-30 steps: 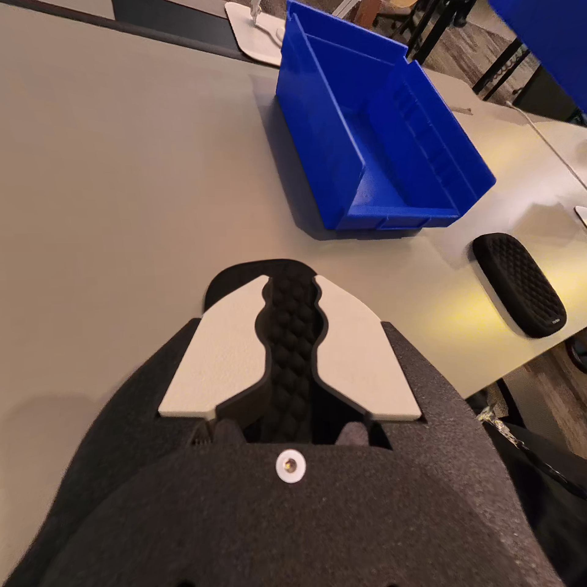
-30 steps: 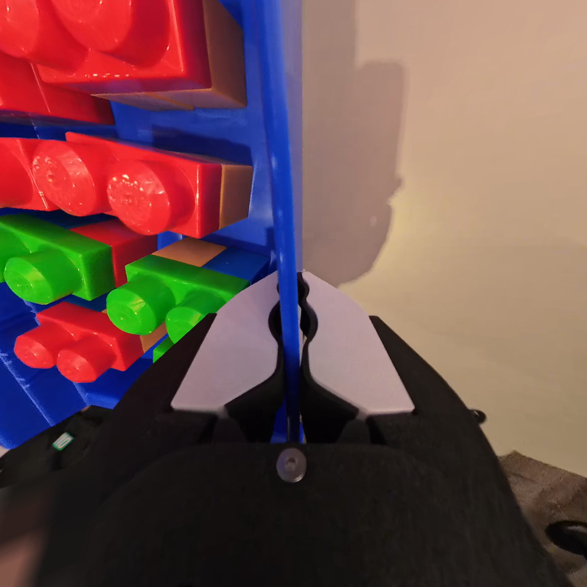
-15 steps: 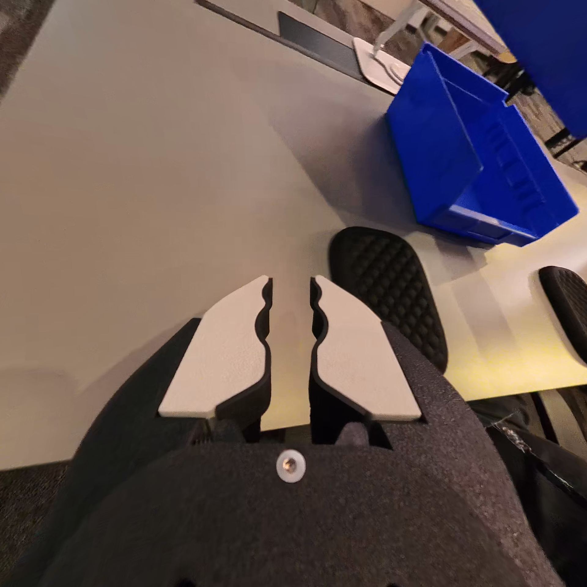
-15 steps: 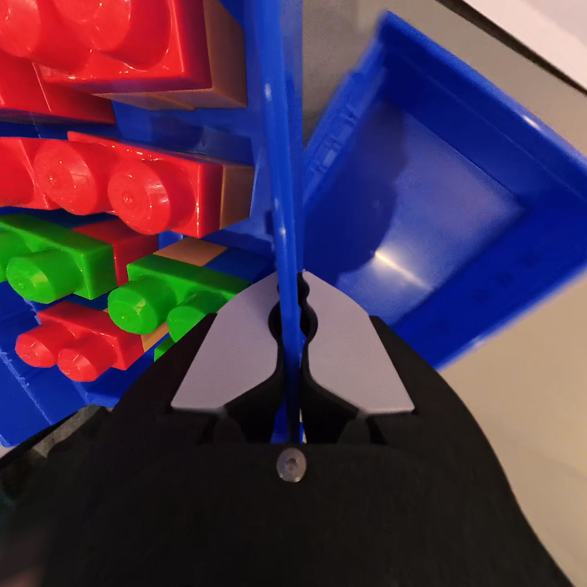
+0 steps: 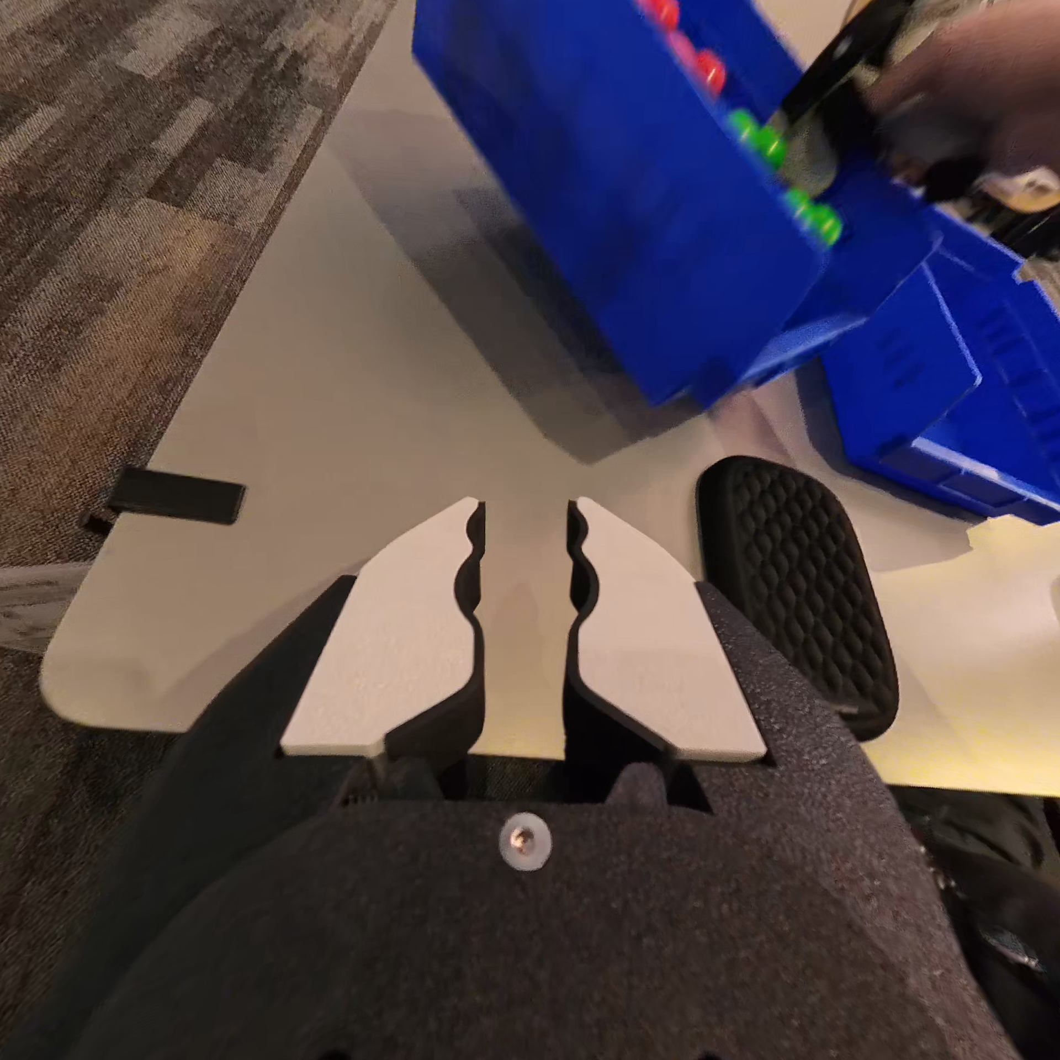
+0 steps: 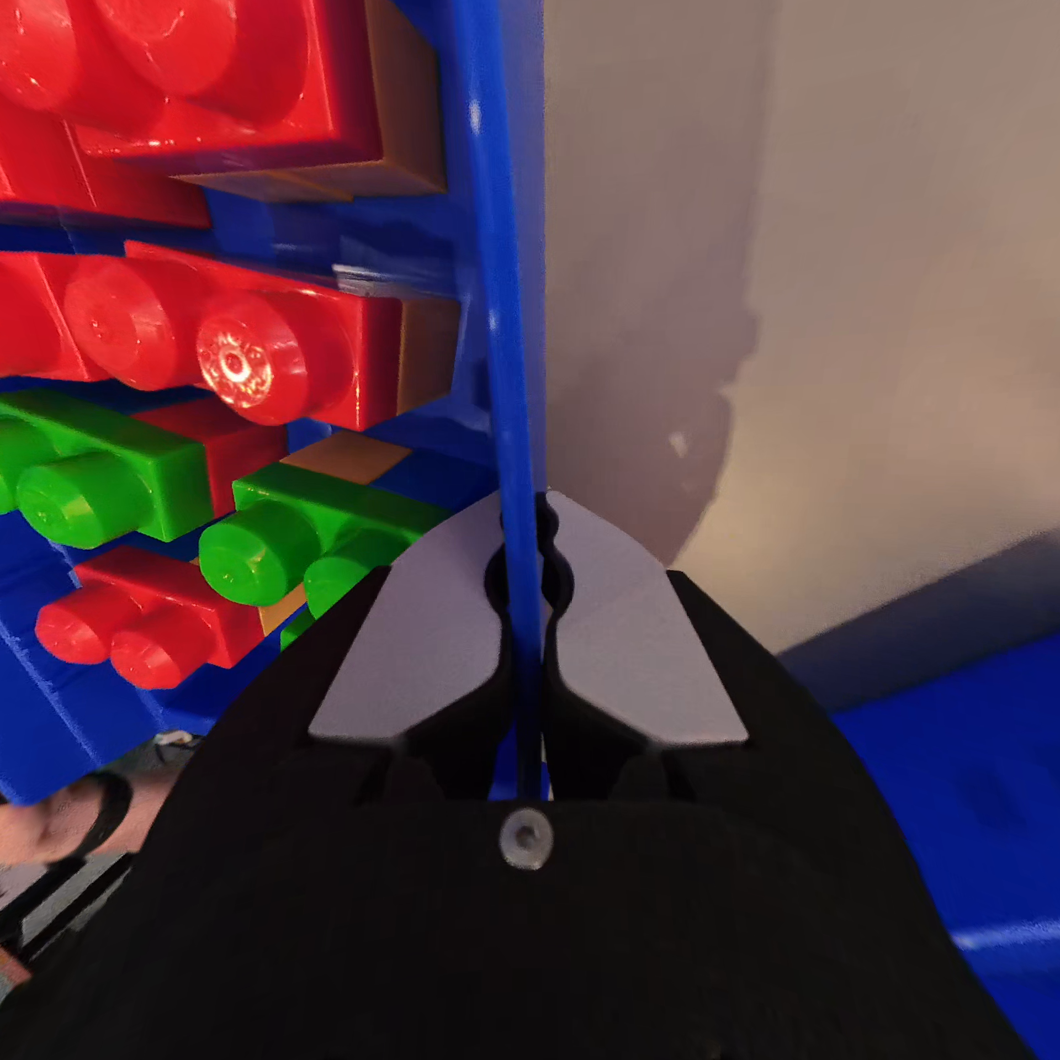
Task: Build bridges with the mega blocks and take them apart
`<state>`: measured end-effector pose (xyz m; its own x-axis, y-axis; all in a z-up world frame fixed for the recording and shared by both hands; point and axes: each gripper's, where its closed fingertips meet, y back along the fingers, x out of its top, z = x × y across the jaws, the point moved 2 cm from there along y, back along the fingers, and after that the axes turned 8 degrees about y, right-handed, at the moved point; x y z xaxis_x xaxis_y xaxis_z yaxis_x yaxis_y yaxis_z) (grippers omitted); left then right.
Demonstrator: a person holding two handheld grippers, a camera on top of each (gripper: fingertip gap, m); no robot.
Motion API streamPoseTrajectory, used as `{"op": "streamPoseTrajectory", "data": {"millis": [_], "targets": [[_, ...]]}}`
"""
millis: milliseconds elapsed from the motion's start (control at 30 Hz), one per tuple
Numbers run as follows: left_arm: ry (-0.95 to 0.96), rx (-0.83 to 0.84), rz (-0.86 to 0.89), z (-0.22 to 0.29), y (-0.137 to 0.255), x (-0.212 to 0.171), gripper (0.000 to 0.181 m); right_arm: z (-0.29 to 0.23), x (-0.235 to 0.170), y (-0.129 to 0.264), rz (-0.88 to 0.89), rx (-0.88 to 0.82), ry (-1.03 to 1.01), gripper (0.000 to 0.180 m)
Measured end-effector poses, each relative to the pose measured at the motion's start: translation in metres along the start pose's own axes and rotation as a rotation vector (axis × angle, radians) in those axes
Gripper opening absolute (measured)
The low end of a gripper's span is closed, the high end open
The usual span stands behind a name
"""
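Note:
My right gripper (image 6: 523, 499) is shut on the side wall (image 6: 499, 287) of a blue bin and holds the bin in the air, tilted. Red mega blocks (image 6: 241, 344) and green mega blocks (image 6: 287, 533) lie packed inside it. The same bin (image 5: 619, 201) shows in the left wrist view, blurred, above the table, with a hand (image 5: 969, 86) on the right gripper behind it. My left gripper (image 5: 526, 507) is open and empty, low over the table's near edge, apart from the bin.
A second blue bin (image 5: 946, 367) stands on the pale table (image 5: 355, 373) at the right; it also shows in the right wrist view (image 6: 975, 774). A black quilted pad (image 5: 803, 585) lies beside my left gripper. Carpet floor (image 5: 115, 172) lies left of the table edge. Tip to tip, the grippers are about 35 centimeters apart.
The right gripper has carried the block-filled bin left, past the second bin and down into the left view. The left gripper has swung left, off the black pad, staying open.

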<state>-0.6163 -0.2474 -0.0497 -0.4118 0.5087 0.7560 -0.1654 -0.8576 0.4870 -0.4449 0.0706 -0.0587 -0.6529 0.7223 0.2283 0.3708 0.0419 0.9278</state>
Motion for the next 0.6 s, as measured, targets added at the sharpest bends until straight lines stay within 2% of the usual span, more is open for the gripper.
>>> {"op": "streamPoseTrajectory", "data": {"millis": [100, 233, 400, 500, 600], "targets": [[0.008, -0.023, 0.021, 0.014, -0.009, 0.004, 0.031, 0.000, -0.006, -0.025, -0.061, -0.033, -0.004, 0.005], [-0.089, 0.026, 0.038, 0.033, -0.026, 0.008, 0.034, 0.004, -0.011, -0.042, -0.081, -0.083, -0.010, 0.004], [-0.087, -0.016, -0.006, 0.065, -0.064, 0.014, 0.040, 0.000, -0.012, -0.041, -0.059, -0.121, -0.023, 0.007], [-0.163, 0.091, -0.036, 0.070, -0.087, 0.014, 0.045, -0.002, -0.004, -0.030, 0.052, -0.070, -0.050, 0.013], [-0.198, 0.179, -0.055, 0.067, -0.105, 0.013, 0.049, 0.001, 0.000, -0.009, 0.118, -0.062, -0.023, 0.026]]}}
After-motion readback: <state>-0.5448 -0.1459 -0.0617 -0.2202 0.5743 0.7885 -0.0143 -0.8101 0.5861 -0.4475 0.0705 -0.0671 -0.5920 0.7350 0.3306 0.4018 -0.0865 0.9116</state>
